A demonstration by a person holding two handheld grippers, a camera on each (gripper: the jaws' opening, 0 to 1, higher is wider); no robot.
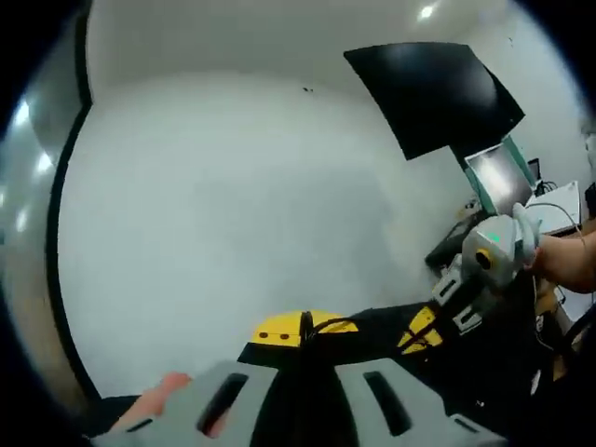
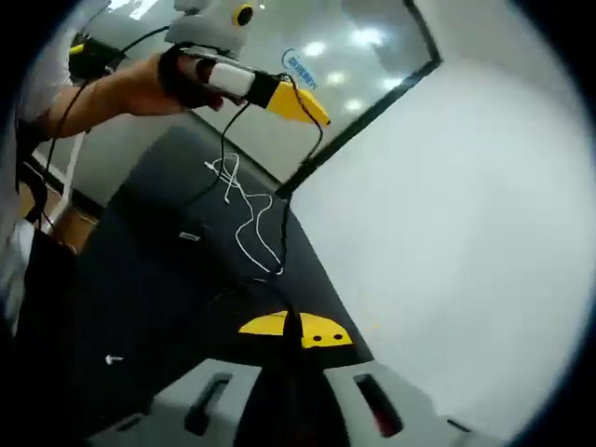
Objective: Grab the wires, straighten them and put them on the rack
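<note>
Gripping a black wire (image 2: 279, 200), both hand-held grippers have their yellow jaw tips pressed together on it. In the left gripper view, the left hand-held gripper (image 1: 303, 329) rises from 6 o'clock, its tips closed on the wire where it emerges, and the right hand-held gripper (image 1: 421, 328) enters at 4 o'clock, held by a hand (image 1: 568, 261) at 3 o'clock. The wire runs low between the two pairs of tips against the dark desk (image 1: 372, 321), with a white wall (image 1: 233, 205) behind.

In the right gripper view, the right hand-held gripper (image 2: 296, 331) sits at 6 o'clock with its tips shut on the wire. From there the wire climbs toward 12 o'clock to the left hand-held gripper (image 2: 303, 104), held aloft by a gloved hand (image 2: 149, 84) at 11 o'clock. A white wire (image 2: 244, 209) lies in loose loops on the desk (image 2: 158, 279), between the two grippers and just left of the black wire.
</note>
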